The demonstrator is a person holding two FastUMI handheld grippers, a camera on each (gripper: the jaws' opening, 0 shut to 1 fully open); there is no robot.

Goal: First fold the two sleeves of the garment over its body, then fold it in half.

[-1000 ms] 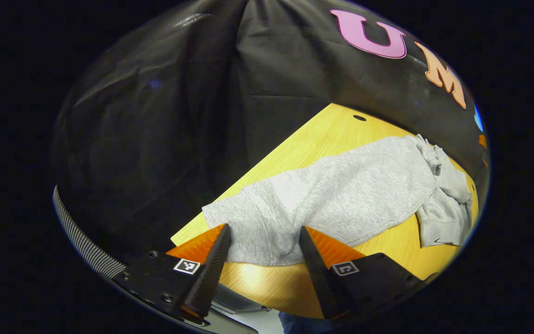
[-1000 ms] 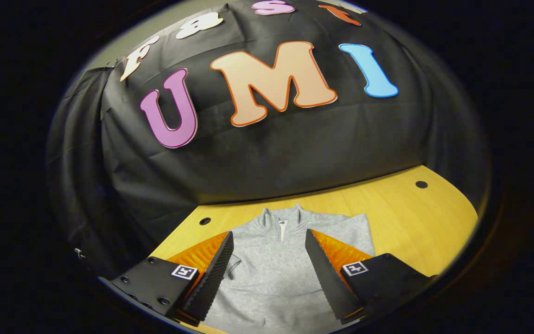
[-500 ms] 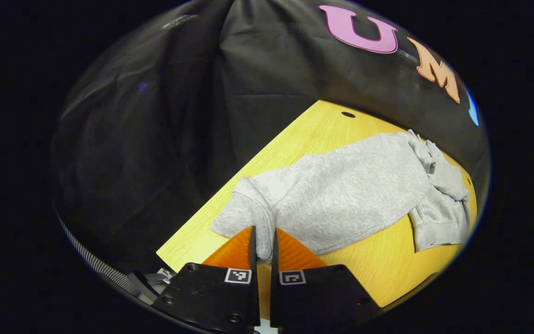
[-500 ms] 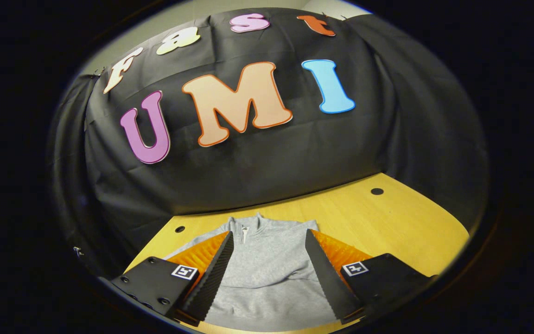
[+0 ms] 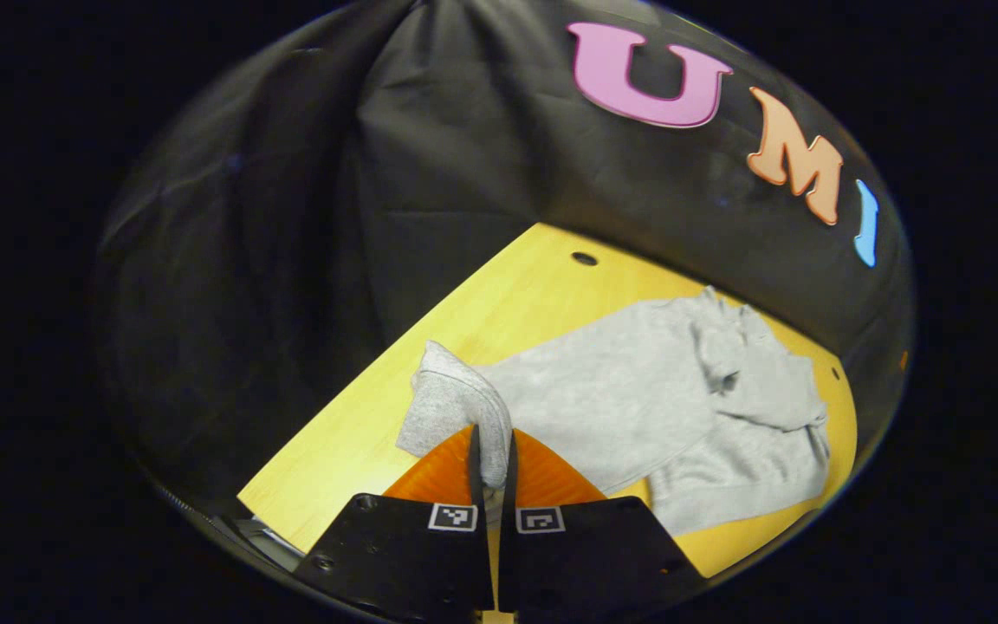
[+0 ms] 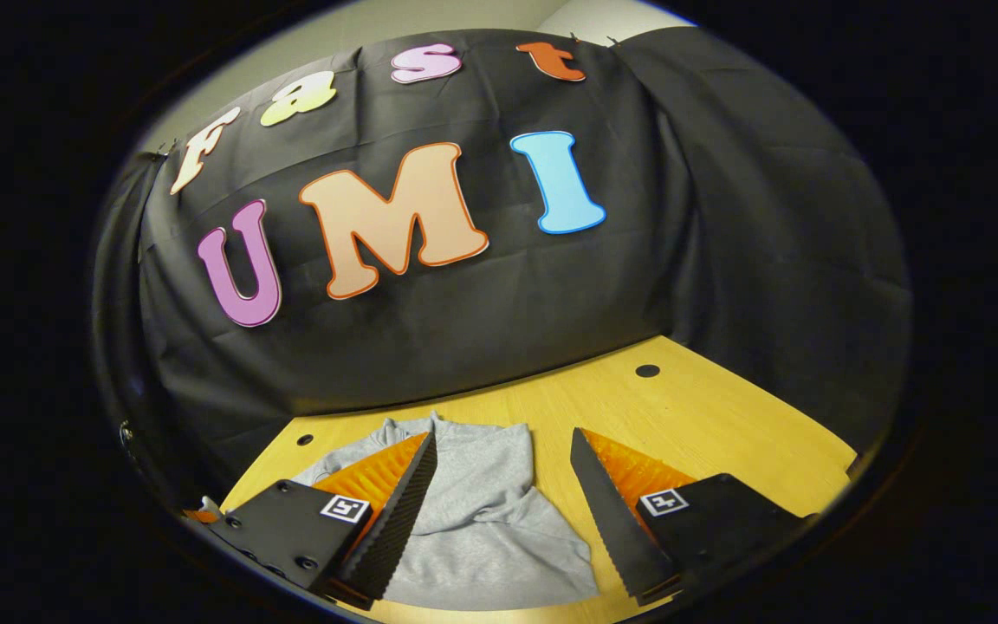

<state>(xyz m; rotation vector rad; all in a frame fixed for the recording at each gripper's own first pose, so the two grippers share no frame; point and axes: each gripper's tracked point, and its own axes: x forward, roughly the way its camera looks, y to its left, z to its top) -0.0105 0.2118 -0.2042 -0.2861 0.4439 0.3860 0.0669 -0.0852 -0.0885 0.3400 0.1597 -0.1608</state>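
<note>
We start at the left hand-held gripper, whose two fingers are pressed together on a fold of grey cloth: the cuff end of a sleeve of the garment. The pinched cloth stands up from the tabletop and drapes over to the side of the fingers, so we judge it lifted clear of the wood at that end.

From this pinch the garment runs away ahead and to the right in the left gripper view, its long axis lying diagonally across the tabletop, with the collar at the far end, near the booth's wall. The garment's body lies flat on the tabletop beyond the pinch. A second layer of cloth lies across the body's right-hand part, below the collar; we take this for the other sleeve already folded over, though we cannot be sure.

The right hand-held gripper is spread wide and holds nothing. In the right gripper view the garment lies between and just beyond its fingers, the collar on the far side, towards the wall.

So the relation that matters: the body lies ahead and to the right of the left hand-held gripper's pinch. We judge that the held sleeve must travel that way, across the garment's long axis, to land on the body.
</note>
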